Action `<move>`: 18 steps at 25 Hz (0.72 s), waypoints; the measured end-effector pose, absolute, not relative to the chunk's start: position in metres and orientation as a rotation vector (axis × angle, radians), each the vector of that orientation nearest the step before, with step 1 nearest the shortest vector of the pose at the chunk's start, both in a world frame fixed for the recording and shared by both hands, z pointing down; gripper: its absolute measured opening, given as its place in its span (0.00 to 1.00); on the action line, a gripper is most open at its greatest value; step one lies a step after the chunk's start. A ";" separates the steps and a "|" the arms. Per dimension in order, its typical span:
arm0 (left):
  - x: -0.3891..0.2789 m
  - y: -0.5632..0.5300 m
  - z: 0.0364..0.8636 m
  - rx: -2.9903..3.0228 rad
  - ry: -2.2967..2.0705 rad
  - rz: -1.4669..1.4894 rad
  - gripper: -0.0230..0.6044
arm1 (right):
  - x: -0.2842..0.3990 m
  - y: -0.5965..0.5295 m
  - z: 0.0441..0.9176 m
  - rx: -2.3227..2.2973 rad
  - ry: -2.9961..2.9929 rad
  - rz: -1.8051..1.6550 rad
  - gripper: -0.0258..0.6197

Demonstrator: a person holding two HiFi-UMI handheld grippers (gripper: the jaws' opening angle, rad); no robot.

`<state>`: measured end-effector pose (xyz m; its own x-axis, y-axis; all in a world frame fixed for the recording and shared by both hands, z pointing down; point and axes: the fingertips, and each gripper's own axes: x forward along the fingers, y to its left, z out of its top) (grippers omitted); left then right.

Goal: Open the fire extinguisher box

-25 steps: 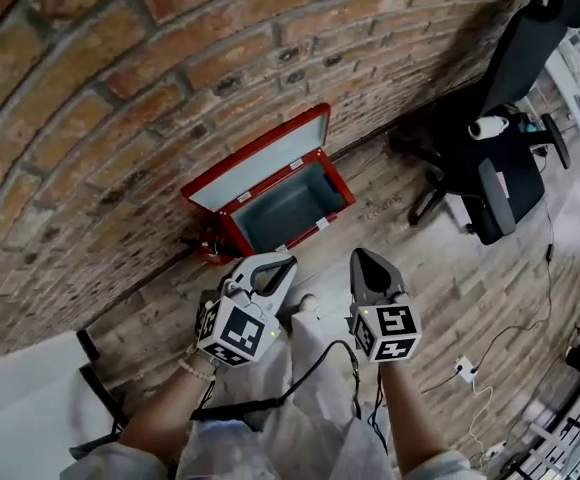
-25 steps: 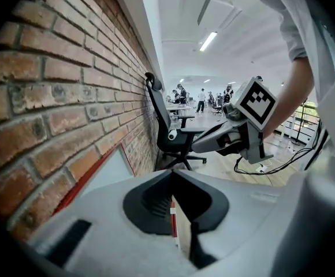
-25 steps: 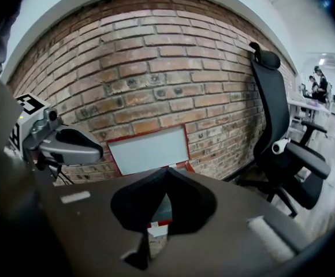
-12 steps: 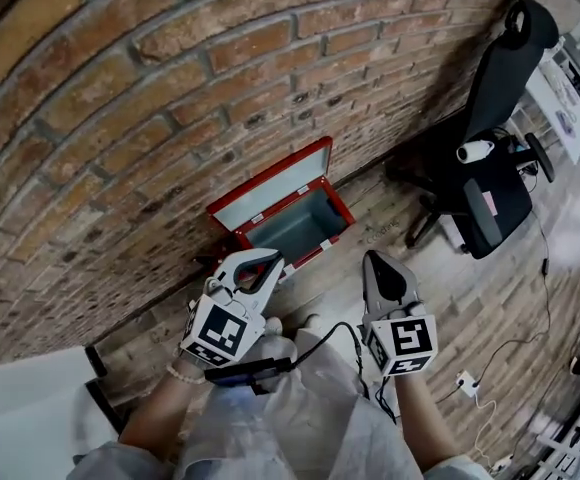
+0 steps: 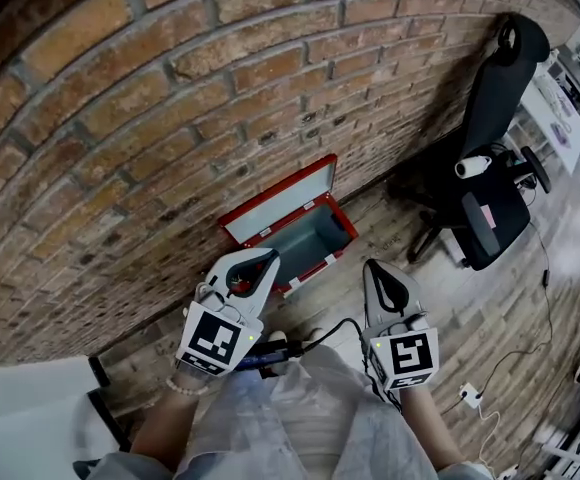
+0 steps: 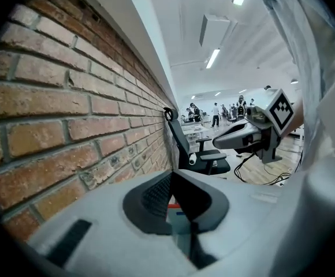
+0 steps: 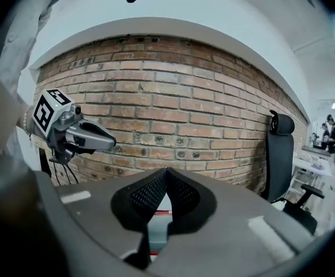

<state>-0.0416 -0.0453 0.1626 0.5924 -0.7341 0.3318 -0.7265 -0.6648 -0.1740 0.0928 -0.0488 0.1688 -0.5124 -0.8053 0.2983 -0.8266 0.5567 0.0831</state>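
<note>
a red brick wall (image 5: 170, 118) fills your left. your left gripper (image 5: 260, 258) has its fingers pressed together on nothing, near the open red metal fire extinguisher box (image 5: 282, 196) on the wooden floor (image 5: 440, 298), whose lid leans on the bricks. your right gripper (image 5: 378, 266) has its fingers pressed together too. a black office chair (image 5: 490, 198) stands on the right.

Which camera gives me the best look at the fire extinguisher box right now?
Head view: the whole red box shows, lid raised by the brick wall, interior visible. Both gripper views catch only a sliver of it behind their jaws.
</note>
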 end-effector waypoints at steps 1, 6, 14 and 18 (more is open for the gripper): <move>-0.044 -0.045 0.159 -2.778 1.294 -0.579 0.03 | 0.091 -0.048 0.166 1.340 -2.487 0.082 0.05; -0.053 -0.042 0.150 -2.754 1.340 -0.559 0.03 | 0.085 -0.047 0.151 1.344 -2.524 0.025 0.05; -0.055 -0.040 0.139 -2.731 1.354 -0.532 0.03 | 0.088 -0.049 0.145 1.360 -2.523 0.017 0.05; -0.053 -0.041 0.138 -2.725 1.350 -0.514 0.03 | 0.084 -0.052 0.141 1.355 -2.535 -0.004 0.05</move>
